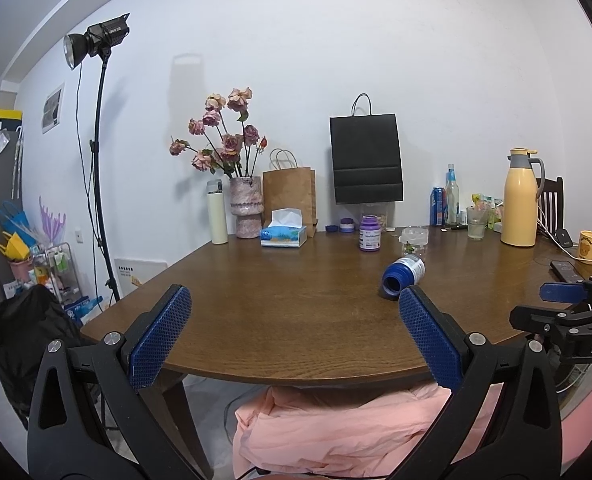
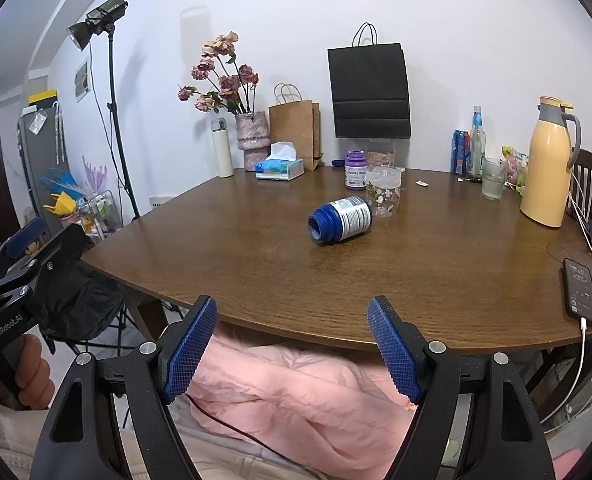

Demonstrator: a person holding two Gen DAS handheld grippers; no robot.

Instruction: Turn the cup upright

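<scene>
A clear glass cup with a flower print [image 2: 383,192] stands mouth-down on the brown table [image 2: 256,256], past its middle; it also shows in the left wrist view [image 1: 414,242]. A blue bottle with a white label [image 2: 339,220] lies on its side just in front of the cup, open mouth toward me, also seen in the left wrist view [image 1: 402,276]. My left gripper [image 1: 294,336] is open and empty over the table's near edge. My right gripper [image 2: 292,346] is open and empty at the near edge, well short of the cup.
A purple jar [image 2: 355,169] stands behind the cup. A tissue box [image 2: 279,168], vase of flowers [image 2: 251,136], white flask [image 2: 222,147], paper bags [image 2: 369,92], yellow jug [image 2: 548,164], drinking glass [image 2: 493,178] line the far side. A phone [image 2: 580,290] lies at right.
</scene>
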